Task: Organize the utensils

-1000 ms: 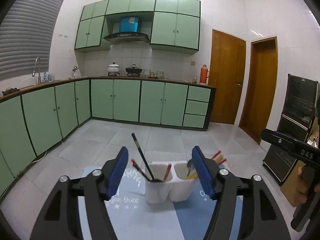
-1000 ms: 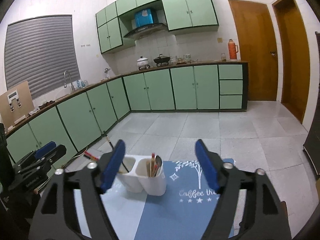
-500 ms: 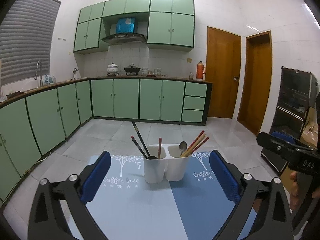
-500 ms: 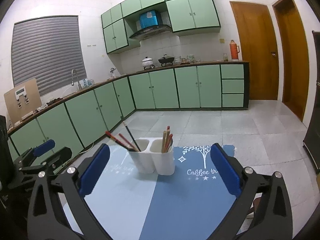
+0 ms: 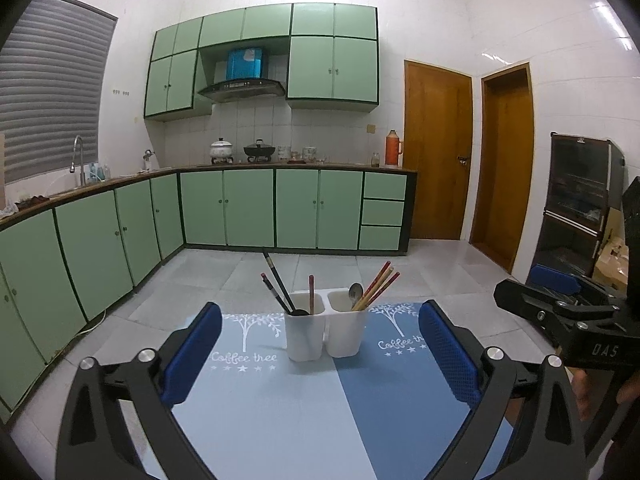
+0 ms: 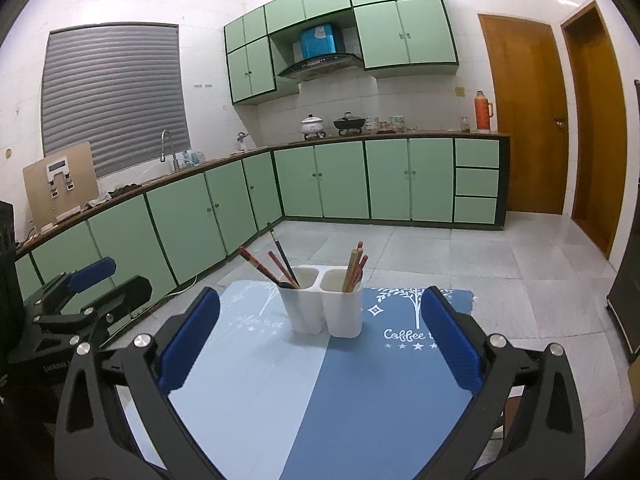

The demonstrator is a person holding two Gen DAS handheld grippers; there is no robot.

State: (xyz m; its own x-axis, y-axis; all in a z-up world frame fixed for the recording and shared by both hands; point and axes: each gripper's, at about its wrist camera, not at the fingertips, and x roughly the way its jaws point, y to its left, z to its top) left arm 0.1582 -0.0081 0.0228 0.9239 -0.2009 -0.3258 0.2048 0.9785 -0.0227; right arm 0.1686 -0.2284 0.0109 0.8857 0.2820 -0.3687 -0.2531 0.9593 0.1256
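Your left gripper (image 5: 320, 354) and right gripper (image 6: 320, 344) gape empty — chopsticks (image 5: 378, 286) stand handle-up, fanning outward from the white holder (image 5: 326, 330).

Both grippers are black frames: the left gripper (image 5: 320, 354) and right gripper (image 6: 320, 340) carry blue textured pads (image 5: 448, 354), silver screws (image 5: 495, 353) and white lettering (image 5: 605, 350)

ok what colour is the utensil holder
White; the two-compartment utensil holder shows best in the left wrist view.
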